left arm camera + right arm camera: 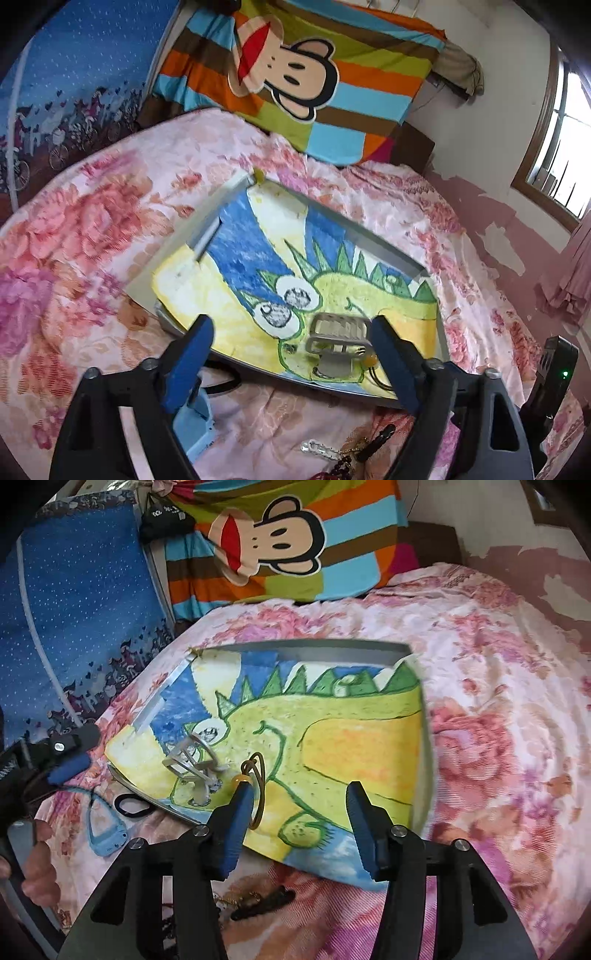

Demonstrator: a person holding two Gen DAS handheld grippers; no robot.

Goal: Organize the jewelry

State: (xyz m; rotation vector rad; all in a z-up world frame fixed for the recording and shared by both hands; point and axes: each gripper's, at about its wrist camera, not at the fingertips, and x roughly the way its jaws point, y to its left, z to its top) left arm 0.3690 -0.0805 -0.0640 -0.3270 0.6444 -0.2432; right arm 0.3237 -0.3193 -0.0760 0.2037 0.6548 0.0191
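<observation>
Two grippers over a tray (pixel 317 645) with a dinosaur picture.

Left gripper (pixel 290 330) wide open, empty; right gripper (pixel 299 797) wide open too. Small grey stand (pixel 192 766) upright on the picture, a cord necklace (pixel 256 775) just beside it, loop stretched toward the right gripper.

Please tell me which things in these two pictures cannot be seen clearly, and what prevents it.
- Beads, left wrist view: cut by the bottom edge.
- Cord loop with amber bead, right wrist view: partly behind a blue finger; contact unclear.
- Stand, left wrist view: its base blurred.
- Black clip, right wrist view: partly hidden between the gripper's arms.
</observation>
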